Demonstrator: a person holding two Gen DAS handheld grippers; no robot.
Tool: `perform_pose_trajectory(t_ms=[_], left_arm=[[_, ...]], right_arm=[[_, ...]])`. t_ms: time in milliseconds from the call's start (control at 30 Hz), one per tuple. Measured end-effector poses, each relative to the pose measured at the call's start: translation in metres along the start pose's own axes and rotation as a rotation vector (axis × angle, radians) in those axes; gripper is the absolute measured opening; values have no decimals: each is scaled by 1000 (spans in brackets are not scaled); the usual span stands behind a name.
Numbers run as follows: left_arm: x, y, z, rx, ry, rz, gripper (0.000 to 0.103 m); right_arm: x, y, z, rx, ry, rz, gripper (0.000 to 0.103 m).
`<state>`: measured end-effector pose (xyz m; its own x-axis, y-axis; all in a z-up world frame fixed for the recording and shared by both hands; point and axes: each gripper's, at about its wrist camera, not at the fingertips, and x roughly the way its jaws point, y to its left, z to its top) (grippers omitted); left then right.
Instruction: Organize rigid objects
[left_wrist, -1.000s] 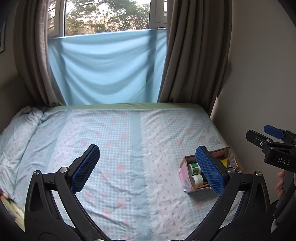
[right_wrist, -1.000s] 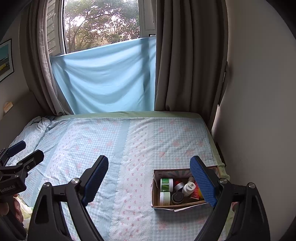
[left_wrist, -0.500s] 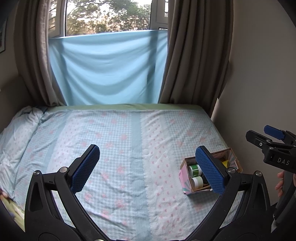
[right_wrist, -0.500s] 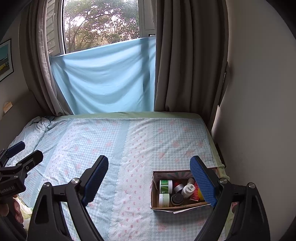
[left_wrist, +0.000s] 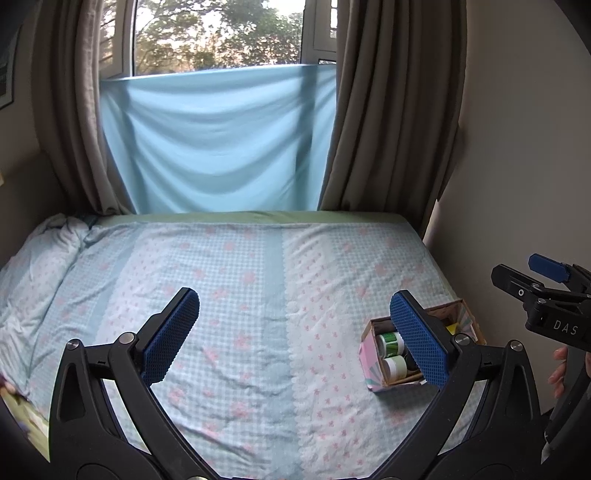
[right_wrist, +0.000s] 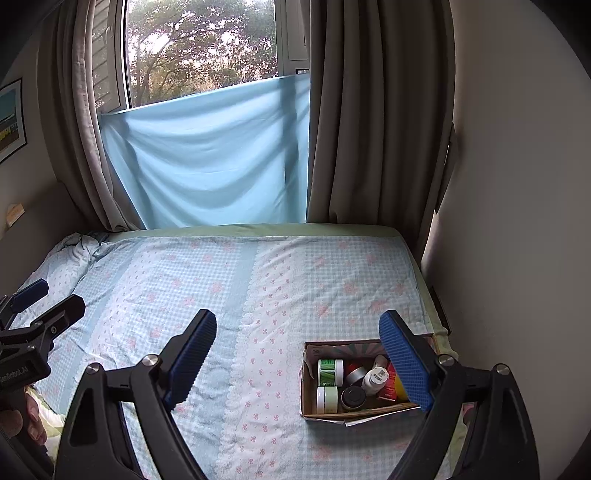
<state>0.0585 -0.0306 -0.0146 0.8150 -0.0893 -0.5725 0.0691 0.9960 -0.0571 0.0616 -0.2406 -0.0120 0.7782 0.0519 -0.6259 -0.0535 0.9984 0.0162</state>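
An open cardboard box (right_wrist: 308, 384) sits near the bed's right front corner, holding green-labelled jars (right_wrist: 330, 371), a white bottle (right_wrist: 375, 380), a dark-lidded jar (right_wrist: 352, 397) and red and yellow items. It also shows in the left wrist view (left_wrist: 371, 363), partly behind my finger. My left gripper (left_wrist: 295, 339) is open and empty above the bed's middle. My right gripper (right_wrist: 301, 362) is open and empty above the box's left side.
The bed (left_wrist: 258, 277) has a blue checked sheet with pink flowers. A rumpled pillow (right_wrist: 70, 258) lies at the far left. Curtains (right_wrist: 369, 129) and a blue cloth (right_wrist: 210, 158) hang behind. A wall (right_wrist: 517, 221) runs close along the right.
Both views have shifted only slightly; the box sits a little lower and nearer in the right wrist view. Both grippers stay open.
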Motion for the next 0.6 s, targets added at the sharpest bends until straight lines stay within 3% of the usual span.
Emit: perform_pose_trajectory(t_ms=[200,600], left_arm=[[-2,-5,0,2,-26,39,103],[-6,-4,2,8,-64,36,103]], right_arm=[[0,0,0,0,-4,-3,88],[0,1,1,0,-14,-6,88]])
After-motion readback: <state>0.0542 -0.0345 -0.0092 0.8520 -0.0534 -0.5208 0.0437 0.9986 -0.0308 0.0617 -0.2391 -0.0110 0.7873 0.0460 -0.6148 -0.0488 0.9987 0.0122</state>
